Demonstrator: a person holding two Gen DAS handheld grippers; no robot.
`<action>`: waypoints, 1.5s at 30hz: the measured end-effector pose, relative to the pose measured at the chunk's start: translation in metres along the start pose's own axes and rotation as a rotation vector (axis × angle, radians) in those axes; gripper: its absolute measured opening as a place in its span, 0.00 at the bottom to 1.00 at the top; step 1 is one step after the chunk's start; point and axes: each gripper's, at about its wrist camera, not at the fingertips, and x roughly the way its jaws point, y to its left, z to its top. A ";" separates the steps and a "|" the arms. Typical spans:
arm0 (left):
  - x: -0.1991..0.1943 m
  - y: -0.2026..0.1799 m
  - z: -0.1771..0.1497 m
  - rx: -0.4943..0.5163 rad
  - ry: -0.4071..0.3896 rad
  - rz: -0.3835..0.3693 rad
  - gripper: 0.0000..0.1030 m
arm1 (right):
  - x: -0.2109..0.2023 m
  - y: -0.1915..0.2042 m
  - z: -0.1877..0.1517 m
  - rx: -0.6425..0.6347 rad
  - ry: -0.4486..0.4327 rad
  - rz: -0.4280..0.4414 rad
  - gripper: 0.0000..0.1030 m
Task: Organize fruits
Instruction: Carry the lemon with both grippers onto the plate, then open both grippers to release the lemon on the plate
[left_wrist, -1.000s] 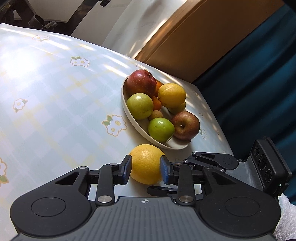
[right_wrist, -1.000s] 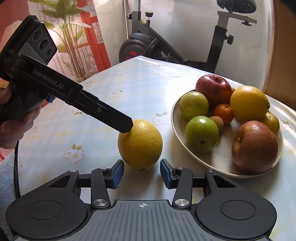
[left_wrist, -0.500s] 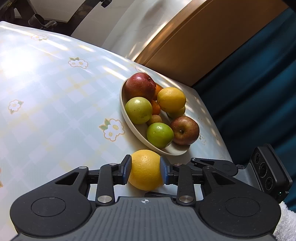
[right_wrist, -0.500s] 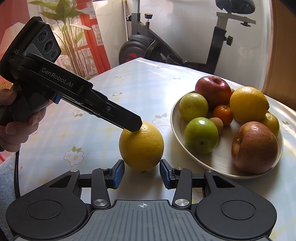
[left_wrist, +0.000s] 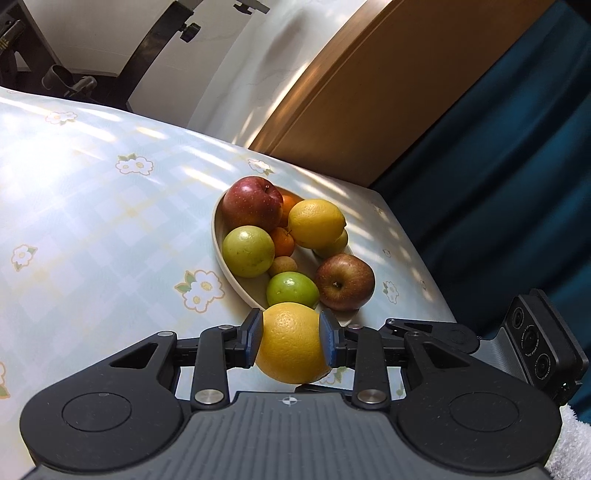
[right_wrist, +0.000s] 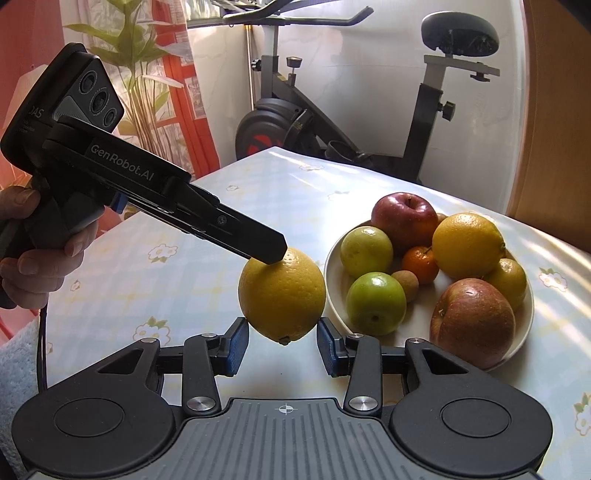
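Yellow citrus, clamped in left hand-held gripper just above the counter beside the bowl: best lowered gently into a free gap; right hand-held gripper unclenched, empty.

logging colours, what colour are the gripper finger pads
Blue pads, clearest in the right wrist view.

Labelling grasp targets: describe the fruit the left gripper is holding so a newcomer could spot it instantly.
Start at the pale bowl heaped with fruit on the flowered tablecloth. Just beside the bowl, clear of it, is a big yellow lemon, clamped in the left gripper. It is the only fruit outside the bowl and is off the cloth.
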 end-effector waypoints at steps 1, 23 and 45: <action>0.000 -0.003 0.002 0.006 -0.006 -0.002 0.33 | -0.003 -0.001 0.002 -0.003 -0.008 -0.007 0.36; 0.047 -0.019 0.060 0.006 -0.049 -0.005 0.33 | 0.009 -0.059 0.050 -0.033 0.026 -0.121 0.36; 0.040 -0.018 0.056 -0.045 -0.068 0.022 0.36 | 0.013 -0.053 0.047 0.016 0.068 -0.224 0.37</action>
